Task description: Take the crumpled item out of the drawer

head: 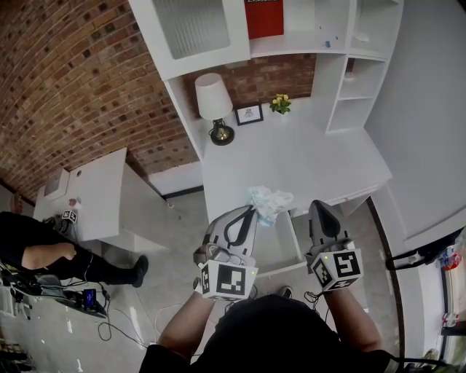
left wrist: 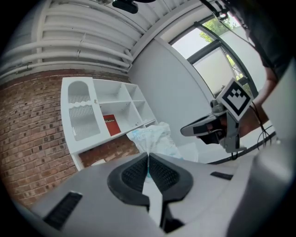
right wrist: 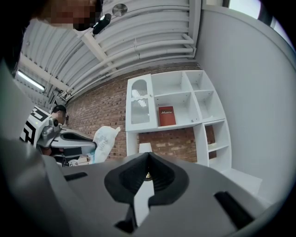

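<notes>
The crumpled item point(head: 271, 202) is a white and pale-blue wad, held in the air over the desk's front edge and above the open drawer point(head: 280, 251). My left gripper point(head: 253, 212) is shut on its lower corner. In the left gripper view the wad point(left wrist: 152, 138) bulges out just past the closed left gripper point(left wrist: 148, 156). My right gripper point(head: 319, 207) hovers over the drawer's right side, shut with nothing in it. In the right gripper view its jaws point(right wrist: 148, 156) meet, and the wad point(right wrist: 102, 140) hangs at the left.
The white desk point(head: 291, 156) carries a lamp point(head: 215, 105), a small picture frame point(head: 249, 114) and yellow flowers point(head: 279, 103). A white hutch with a red book point(head: 263, 18) rises behind. A low white cabinet point(head: 95, 193) and a seated person point(head: 44, 255) are at the left.
</notes>
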Available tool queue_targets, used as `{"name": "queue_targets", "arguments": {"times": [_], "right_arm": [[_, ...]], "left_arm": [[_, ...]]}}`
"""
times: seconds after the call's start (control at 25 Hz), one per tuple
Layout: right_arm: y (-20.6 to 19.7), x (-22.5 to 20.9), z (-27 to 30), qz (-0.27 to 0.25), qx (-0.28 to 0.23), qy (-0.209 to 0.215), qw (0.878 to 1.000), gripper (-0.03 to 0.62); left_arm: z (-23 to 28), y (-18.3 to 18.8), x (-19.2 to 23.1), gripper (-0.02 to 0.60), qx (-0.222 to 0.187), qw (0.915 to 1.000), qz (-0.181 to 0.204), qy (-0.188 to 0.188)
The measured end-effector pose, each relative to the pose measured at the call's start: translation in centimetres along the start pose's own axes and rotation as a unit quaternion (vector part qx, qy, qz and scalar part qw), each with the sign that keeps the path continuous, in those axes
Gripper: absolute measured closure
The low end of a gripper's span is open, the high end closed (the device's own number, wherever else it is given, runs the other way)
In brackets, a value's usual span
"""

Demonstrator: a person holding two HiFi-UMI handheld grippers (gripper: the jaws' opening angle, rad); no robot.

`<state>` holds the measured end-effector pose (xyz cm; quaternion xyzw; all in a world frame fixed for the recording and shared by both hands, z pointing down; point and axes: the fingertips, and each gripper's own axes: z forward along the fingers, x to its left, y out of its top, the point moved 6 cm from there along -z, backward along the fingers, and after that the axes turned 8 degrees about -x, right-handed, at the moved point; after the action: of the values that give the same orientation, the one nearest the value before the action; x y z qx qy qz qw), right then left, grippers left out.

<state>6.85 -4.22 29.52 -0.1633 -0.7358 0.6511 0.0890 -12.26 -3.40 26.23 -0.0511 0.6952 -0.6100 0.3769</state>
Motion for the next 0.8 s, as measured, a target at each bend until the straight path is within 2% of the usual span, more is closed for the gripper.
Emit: {"name": "queue_targets", "arguments": {"times": [0.24,0.8], "right_arm": [[0.1,0.4,0.6,-0.005,-0.003,0.004,1.0,0.594],[-0.8,0.6,2.0,0.002,0.01,0.01,1.0,0.594]], "left_arm": [[0.0,-0.3,0.5,0.566,-0.003,0.9998,0.02,0.004],[0.7,-2.0,1.4,0.566,0.008,0.9999,0.01,0.001]]}}
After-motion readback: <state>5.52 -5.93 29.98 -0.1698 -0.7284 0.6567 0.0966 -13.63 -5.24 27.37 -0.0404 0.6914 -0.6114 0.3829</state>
